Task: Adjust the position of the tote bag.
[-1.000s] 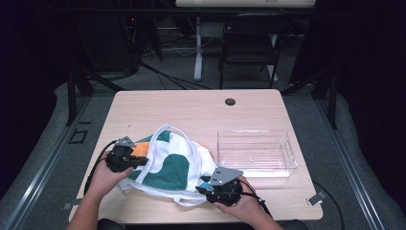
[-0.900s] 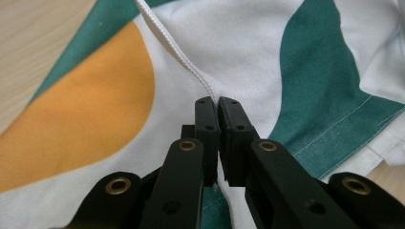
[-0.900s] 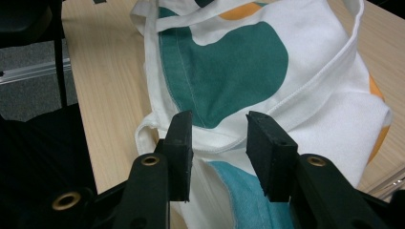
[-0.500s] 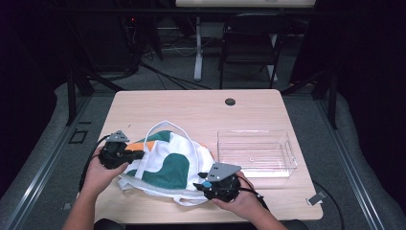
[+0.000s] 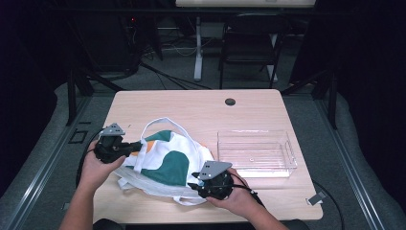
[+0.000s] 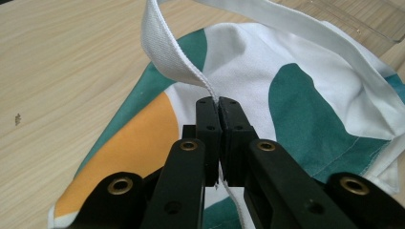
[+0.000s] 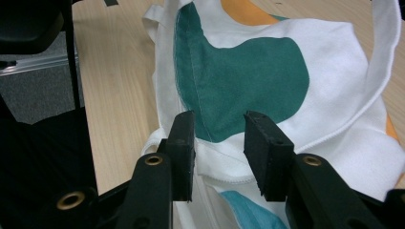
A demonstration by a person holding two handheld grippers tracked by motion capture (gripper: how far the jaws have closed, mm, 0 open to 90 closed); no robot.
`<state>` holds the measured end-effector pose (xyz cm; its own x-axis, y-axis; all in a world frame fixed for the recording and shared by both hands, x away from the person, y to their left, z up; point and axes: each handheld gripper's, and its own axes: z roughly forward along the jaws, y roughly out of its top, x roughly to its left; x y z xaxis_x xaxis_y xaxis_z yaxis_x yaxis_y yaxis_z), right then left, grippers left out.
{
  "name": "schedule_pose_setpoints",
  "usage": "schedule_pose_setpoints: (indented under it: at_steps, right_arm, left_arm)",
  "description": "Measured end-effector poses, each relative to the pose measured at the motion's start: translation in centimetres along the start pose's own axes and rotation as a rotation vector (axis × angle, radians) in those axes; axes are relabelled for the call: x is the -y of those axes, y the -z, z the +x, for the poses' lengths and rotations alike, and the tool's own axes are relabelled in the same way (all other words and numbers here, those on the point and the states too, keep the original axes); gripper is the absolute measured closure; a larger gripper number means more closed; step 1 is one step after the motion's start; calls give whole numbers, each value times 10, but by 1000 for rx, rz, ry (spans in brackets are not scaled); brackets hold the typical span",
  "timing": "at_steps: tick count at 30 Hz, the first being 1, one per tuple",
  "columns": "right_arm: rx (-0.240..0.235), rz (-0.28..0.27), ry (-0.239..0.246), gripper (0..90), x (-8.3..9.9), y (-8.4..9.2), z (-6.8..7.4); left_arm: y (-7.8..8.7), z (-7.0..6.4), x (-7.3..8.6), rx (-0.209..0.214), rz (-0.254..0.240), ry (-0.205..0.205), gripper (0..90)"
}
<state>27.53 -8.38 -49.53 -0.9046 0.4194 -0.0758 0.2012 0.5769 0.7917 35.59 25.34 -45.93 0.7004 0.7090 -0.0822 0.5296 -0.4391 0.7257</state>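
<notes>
Pinching a white strap (image 6: 173,57) of the tote bag (image 5: 170,160), the left gripper (image 5: 128,147) is being held at the bag's left edge, its jaws fully closed on the webbing as seen in the left gripper view. The bag, white with teal and orange patches, is lying crumpled on the wooden table (image 5: 191,108), near the person's side and just left of a clear plastic bin (image 5: 256,152).

The right gripper (image 7: 219,143) is being held over the bag's near hem (image 7: 224,164), and its jaws have just been closing; fabric is sitting between them, but the pads are not yet pressing on it, so nothing is being gripped there.

Several risks are being run here. Only a narrow bit of strap is being clamped on the left, so if it is pulled upward or sideways too sharply, the webbing is likely to slide out of the pads. On the right, several folded layers are bunched under the jaws, and a single layer or the wrong fold could be caught, leaving the bag twisted rather than spread. If both sides are pulled before the right grip is secured, the loose cloth could be dragged toward the bin and could nudge it.
</notes>
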Motion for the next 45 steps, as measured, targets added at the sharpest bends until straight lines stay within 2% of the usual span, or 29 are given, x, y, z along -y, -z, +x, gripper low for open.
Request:
schedule_pose_setpoints:
  at_steps: [12, 27, 32, 36, 41, 45]
  right_arm:
    - [-16, 54, 53, 675, -6, -18, 5]
    - [-46, 117, 80, 699, -11, -42, 6]
    - [-50, 140, 96, 727, -11, -48, 7]
    - [-40, 170, 111, 790, -11, -51, 8]
    - [-41, 177, 118, 858, -11, -50, 8]
    - [-40, 169, 112, 873, -11, -49, 7]
  left_arm:
    - [5, 4, -4, -13, -31, 15, 881]
    - [5, 7, -4, -17, -18, 19, 880]
    - [5, 8, -2, -17, -23, 22, 881]
    - [5, 8, -2, -15, -17, 21, 880]
    - [4, 8, -1, -15, -20, 25, 880]
    - [3, 7, -1, -17, -12, 20, 880]
